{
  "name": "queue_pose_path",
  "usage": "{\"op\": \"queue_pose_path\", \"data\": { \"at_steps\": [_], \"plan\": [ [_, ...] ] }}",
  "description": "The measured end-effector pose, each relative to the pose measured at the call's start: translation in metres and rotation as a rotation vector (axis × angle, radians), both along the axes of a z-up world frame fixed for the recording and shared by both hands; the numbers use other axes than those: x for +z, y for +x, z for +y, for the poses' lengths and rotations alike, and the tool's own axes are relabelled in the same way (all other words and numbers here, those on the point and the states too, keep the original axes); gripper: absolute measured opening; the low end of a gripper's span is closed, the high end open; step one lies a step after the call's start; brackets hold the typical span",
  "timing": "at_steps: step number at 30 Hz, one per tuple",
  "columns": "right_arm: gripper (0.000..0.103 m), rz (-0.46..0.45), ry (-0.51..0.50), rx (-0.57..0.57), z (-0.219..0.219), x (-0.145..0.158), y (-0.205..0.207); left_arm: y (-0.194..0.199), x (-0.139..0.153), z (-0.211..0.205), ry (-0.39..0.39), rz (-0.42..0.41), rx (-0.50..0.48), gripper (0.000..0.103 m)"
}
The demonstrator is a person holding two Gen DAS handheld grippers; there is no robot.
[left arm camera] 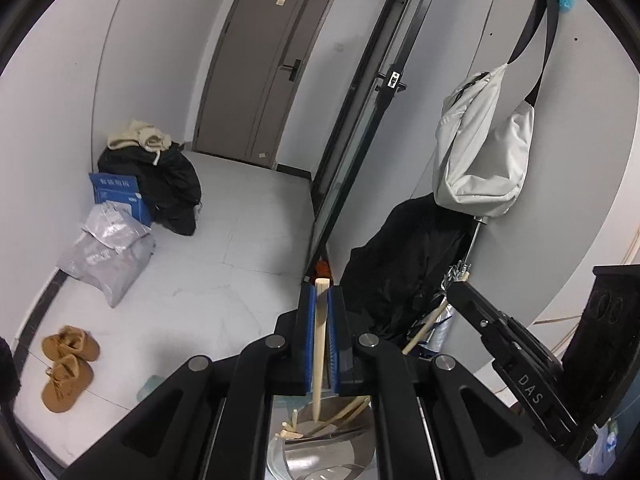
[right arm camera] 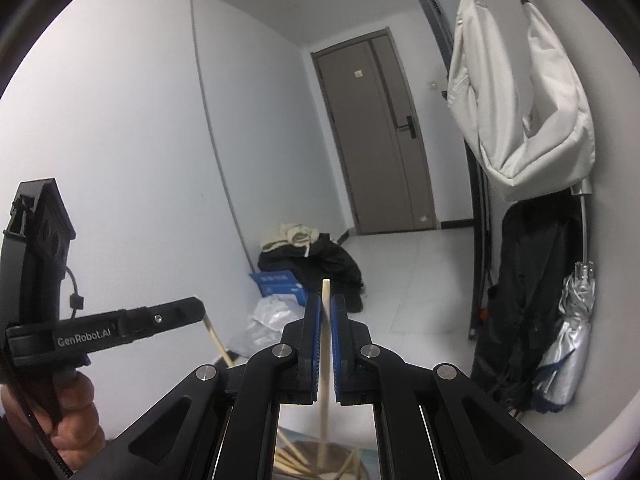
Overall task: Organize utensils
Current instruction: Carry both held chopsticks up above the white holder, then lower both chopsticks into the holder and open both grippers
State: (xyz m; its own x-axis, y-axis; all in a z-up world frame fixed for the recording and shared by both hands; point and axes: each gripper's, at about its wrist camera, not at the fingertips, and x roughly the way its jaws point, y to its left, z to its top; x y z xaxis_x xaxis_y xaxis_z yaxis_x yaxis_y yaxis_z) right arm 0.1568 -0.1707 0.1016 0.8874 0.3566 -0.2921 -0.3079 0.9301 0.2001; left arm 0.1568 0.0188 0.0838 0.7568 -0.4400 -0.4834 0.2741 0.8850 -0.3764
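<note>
Black claw (left arm camera: 320,304) arms, blue pads (right arm camera: 316,320), silver screws, white "GenRobot.AI" lettering

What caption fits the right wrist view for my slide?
Right gripper clamps one wooden chopstick upright, left gripper alongside holding another chopstick, facing a closed door.

Pale grey-white walls (left arm camera: 160,40) close in a narrow entry space with a floor (left arm camera: 240,248) of large light tiles. At the far end stands a grey-brown door (left arm camera: 272,64) with a dark handle and a small sticker near its top. To its right a dark-framed glass door (left arm camera: 360,128) stands ajar. On the right wall a white bag (left arm camera: 480,148) hangs by black straps, with a black garment (left arm camera: 404,264) and a folded silver umbrella (right arm camera: 568,340) below it. Against the left wall lie a heap of dark and cream clothes (left arm camera: 160,168), a blue box (left arm camera: 116,194), grey plastic parcels (left arm camera: 108,256) and, nearer, tan boots (left arm camera: 68,364). The light is even and cool.
</note>
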Motion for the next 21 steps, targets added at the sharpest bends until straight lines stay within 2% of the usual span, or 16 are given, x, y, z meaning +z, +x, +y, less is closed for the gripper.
{"op": "queue_pose_path", "data": {
  "at_steps": [5,13,21],
  "plan": [
    [0.004,0.013,-0.013,0.011,0.003,-0.020,0.001,-0.002,-0.009,0.000,-0.025,-0.024,-0.012,0.002],
    [0.004,0.047,-0.035,0.030,0.006,-0.043,0.000,-0.005,-0.016,-0.013,0.053,-0.043,-0.057,0.002],
    [0.005,0.096,-0.032,0.066,0.008,-0.063,-0.001,-0.005,-0.030,-0.015,0.107,0.003,-0.053,0.002]
  ]
}}
